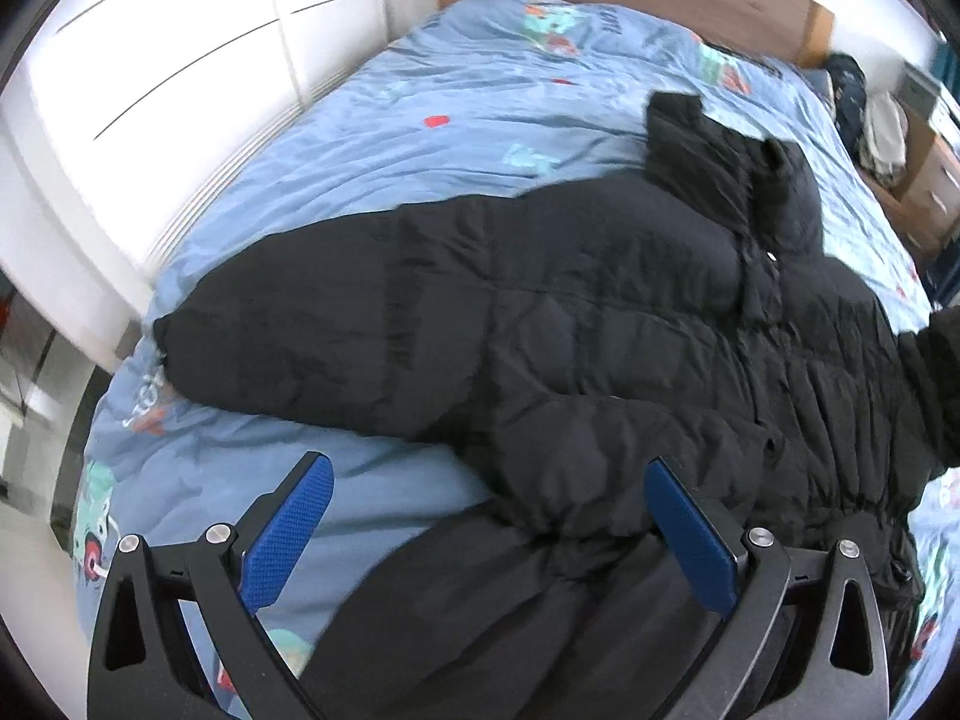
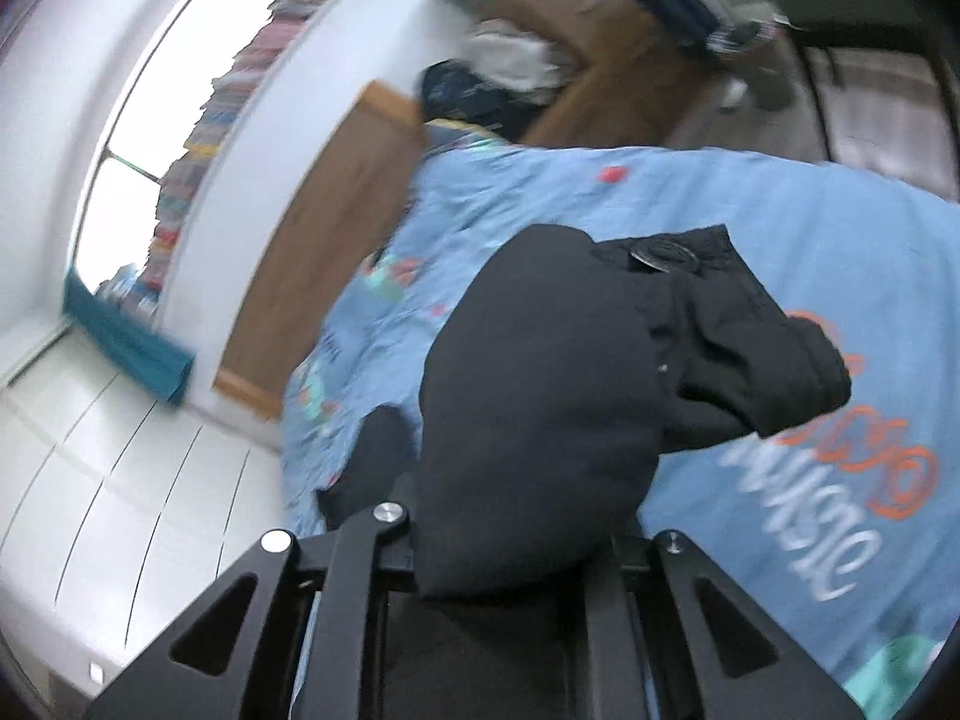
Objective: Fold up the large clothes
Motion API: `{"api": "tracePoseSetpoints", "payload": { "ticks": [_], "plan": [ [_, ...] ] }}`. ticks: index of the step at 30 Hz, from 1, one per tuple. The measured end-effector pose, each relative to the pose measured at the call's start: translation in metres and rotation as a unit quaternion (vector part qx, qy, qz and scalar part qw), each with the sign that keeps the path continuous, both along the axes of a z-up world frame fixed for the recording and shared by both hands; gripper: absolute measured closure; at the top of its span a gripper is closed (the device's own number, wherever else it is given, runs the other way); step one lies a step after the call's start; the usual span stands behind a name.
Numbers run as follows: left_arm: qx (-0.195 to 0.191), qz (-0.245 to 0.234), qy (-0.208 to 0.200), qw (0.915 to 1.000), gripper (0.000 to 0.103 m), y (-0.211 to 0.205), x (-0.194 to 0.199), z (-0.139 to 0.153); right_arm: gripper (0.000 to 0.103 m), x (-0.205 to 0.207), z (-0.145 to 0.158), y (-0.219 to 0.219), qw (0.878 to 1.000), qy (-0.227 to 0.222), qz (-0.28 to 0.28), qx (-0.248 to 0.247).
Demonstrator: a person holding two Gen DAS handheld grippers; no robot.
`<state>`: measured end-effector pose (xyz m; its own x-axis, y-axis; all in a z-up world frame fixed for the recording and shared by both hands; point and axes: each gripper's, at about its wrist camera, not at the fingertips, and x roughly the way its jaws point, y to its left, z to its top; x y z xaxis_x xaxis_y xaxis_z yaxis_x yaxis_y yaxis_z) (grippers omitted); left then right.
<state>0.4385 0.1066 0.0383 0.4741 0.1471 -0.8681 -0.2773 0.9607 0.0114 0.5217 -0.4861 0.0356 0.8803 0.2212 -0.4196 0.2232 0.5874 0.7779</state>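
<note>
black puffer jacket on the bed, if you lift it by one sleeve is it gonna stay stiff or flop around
Probably floppy: the sleeve pinched in the right gripper already bends, its cuff drooping. The black puffer jacket looks puffy and quilted, so likely light for its bulk, though the body should drag on the blue bedspread. Its smooth-looking shell may slip in a loose grip.

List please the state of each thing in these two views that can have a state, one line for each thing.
Black puffer jacket: spread flat on the bed, front closed, not yet folded.
Jacket sleeve: lifted off the bed, gripped.
Left gripper: open, above the jacket's lower part, holding nothing.
Right gripper: shut on the jacket sleeve.
Blue bed cover: spread out, wrinkled.
</note>
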Motion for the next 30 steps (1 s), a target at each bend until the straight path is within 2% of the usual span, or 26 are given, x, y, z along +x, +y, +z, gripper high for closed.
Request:
{"api": "tracePoseSetpoints", "payload": {
  "ticks": [5,10,14,16,20,25,30],
  "plan": [
    [0.006,0.028,-0.006,0.9996,0.001,0.038,-0.019,0.011,0.089,0.022,0.03,0.082,0.997,-0.01,0.077,-0.025],
    [0.005,0.059,-0.007,0.9982,0.001,0.079,-0.036,0.017,0.09,0.036,0.032,0.165,0.986,0.002,0.158,-0.054],
    [0.007,0.083,-0.006,0.9965,0.001,0.109,-0.05,0.014,0.09,0.032,0.01,0.237,0.97,0.032,0.224,-0.091],
    [0.007,0.091,-0.004,0.9958,0.001,0.118,-0.056,0.011,0.09,0.028,-0.005,0.261,0.963,0.047,0.245,-0.099],
    [0.01,0.102,0.0,0.9948,0.001,0.127,-0.063,0.005,0.09,0.01,-0.042,0.306,0.943,0.091,0.294,-0.129],
    [0.007,0.103,0.0,0.9946,0.001,0.13,-0.067,0.004,0.09,-0.008,-0.08,0.326,0.917,0.142,0.329,-0.174],
    [0.016,0.103,-0.007,0.9945,0.001,0.124,-0.067,0.005,0.086,-0.019,-0.097,0.329,0.902,0.167,0.344,-0.203]
  ]
}}
